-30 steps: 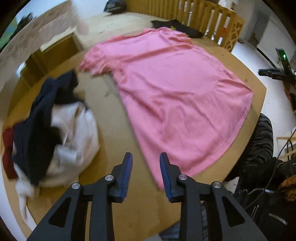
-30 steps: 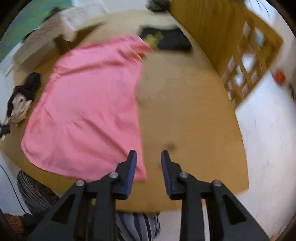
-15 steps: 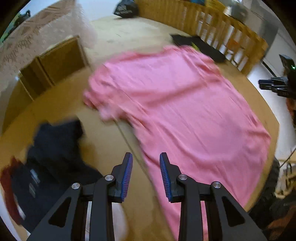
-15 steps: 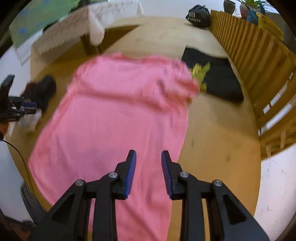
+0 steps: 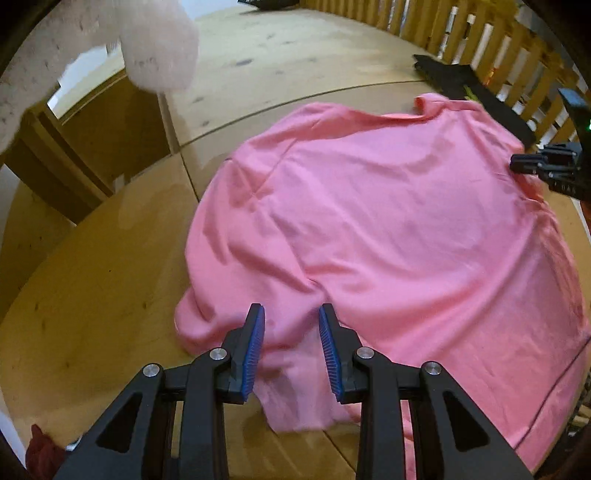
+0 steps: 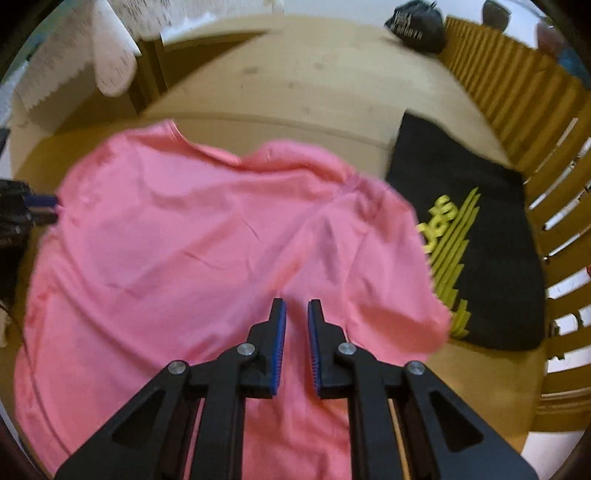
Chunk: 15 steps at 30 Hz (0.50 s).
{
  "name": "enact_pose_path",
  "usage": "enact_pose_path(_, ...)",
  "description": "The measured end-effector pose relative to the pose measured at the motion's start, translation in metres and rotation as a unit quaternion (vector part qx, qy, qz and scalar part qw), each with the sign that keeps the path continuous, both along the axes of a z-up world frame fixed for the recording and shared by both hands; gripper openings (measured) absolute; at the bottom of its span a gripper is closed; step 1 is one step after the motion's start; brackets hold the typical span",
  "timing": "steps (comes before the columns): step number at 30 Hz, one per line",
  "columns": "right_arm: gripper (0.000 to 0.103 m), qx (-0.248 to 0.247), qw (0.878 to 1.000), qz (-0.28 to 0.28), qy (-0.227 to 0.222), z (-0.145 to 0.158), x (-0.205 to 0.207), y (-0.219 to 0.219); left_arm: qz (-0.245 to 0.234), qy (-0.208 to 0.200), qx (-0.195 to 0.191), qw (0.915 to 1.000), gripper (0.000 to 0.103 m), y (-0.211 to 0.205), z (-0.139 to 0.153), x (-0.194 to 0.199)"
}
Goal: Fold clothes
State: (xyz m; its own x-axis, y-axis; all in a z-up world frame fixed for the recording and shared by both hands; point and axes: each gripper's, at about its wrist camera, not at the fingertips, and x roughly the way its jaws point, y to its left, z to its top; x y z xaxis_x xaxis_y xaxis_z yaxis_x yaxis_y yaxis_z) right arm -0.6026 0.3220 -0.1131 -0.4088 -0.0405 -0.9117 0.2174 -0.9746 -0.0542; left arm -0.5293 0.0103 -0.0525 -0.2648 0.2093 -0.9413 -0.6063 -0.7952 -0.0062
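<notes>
Your right tool (image 6: 296, 345) has just been closing, jaws narrow with nothing gripped; your left tool (image 5: 291, 350) gapes over the pink shirt (image 5: 369, 236); pinch one layer and it bunches.

Soft indoor light, fisheye-bent edges, motion blur in right view.

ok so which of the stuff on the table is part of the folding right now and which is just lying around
In the job:
- pink t-shirt, spread on the wooden table
- left gripper, jaws apart over one sleeve
- right gripper, jaws have just been closing, pads not yet pressing the cloth

Lying about:
- folded black shirt with yellow print
- dark bag
- red cloth
</notes>
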Motion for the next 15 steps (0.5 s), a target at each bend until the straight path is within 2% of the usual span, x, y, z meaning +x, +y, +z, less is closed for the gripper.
enact_pose_path(4,0.012,0.013,1.0,-0.003,0.0,-0.013,-0.011,0.006,0.003,-0.005,-0.015,0.9999,0.036,-0.011,-0.01,-0.011)
enact_pose_path(6,0.012,0.041,0.999,-0.02,0.004,-0.015,-0.017,0.013,0.036,0.022,-0.042,0.9982,0.035,-0.027,-0.004,-0.018)
enact_pose_path(7,0.011,0.042,0.999,-0.027,0.004,-0.013,-0.019,0.016,0.058,0.04,-0.054,0.996,0.032,-0.036,0.002,-0.021)
enact_pose_path(11,0.011,0.027,0.999,-0.021,0.024,0.007,-0.021,0.008,0.066,0.061,-0.035,0.9954,0.033,-0.056,0.026,-0.014)
enact_pose_path(15,0.011,0.003,0.999,0.009,0.048,0.027,-0.029,-0.021,0.036,0.047,-0.003,0.9982,0.033,-0.043,0.031,-0.006)
